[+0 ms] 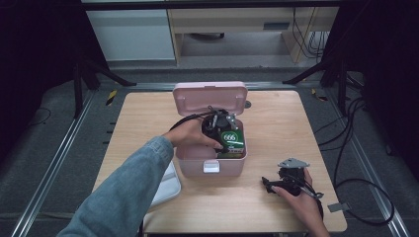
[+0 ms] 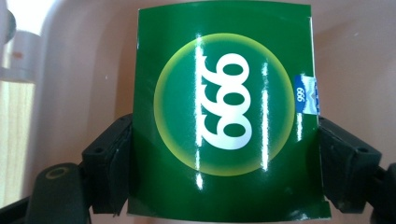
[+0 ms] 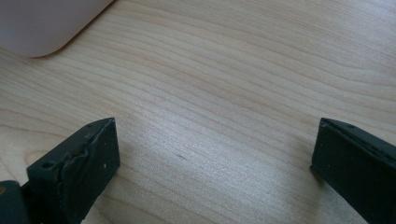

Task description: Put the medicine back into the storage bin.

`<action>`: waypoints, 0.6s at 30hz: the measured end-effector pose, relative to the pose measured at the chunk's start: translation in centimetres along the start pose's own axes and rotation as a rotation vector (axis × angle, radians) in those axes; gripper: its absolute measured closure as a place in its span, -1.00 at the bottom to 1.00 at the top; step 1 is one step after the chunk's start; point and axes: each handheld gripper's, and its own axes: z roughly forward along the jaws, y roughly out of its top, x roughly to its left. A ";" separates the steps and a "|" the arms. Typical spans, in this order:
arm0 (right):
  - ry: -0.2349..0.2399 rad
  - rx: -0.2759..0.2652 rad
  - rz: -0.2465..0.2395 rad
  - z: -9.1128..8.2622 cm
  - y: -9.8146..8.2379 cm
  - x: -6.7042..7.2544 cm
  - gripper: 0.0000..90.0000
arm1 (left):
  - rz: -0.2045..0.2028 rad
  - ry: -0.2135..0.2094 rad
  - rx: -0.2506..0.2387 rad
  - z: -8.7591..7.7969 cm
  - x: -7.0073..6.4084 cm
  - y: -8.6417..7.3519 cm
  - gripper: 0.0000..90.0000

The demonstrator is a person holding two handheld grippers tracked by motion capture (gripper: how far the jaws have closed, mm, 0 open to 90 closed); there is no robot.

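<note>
— Item and location?
— Green packet (image 2: 224, 107) marked 999, inside open pink box (image 1: 190, 160) at middle of table (image 1: 276, 123), lid raised at far side.

— Orientation?
— Long axis in line with jaws; numerals turned sideways in left gripper view; flat face upward, toward camera.

— Left gripper (image 1: 220, 129)?
— Clamped on packet, one pad against each side edge.

— Right gripper (image 1: 271, 185)?
— Spread wide, holding nothing, low over bare wood near front right.

Two claws (image 1: 221, 129) (image 1: 276, 185) are working at one bench (image 1: 276, 123), which is carrying one pink box (image 1: 210, 165), one green carton (image 2: 224, 107) and one white lid (image 1: 165, 185).
</note>
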 end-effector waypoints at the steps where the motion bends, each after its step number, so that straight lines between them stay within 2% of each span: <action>1: 0.000 0.000 0.000 0.0 0.0 0.0 -0.97 | -0.002 0.001 0.005 0.2 0.0 -0.2 -0.61; 14: 0.000 0.000 0.000 0.0 0.0 0.0 -0.97 | -0.002 -0.004 0.025 1.6 0.0 -0.5 -0.62; 18: 0.000 0.000 0.000 0.0 0.0 0.0 -0.97 | 0.002 -0.010 0.051 2.2 -0.1 -0.6 -0.63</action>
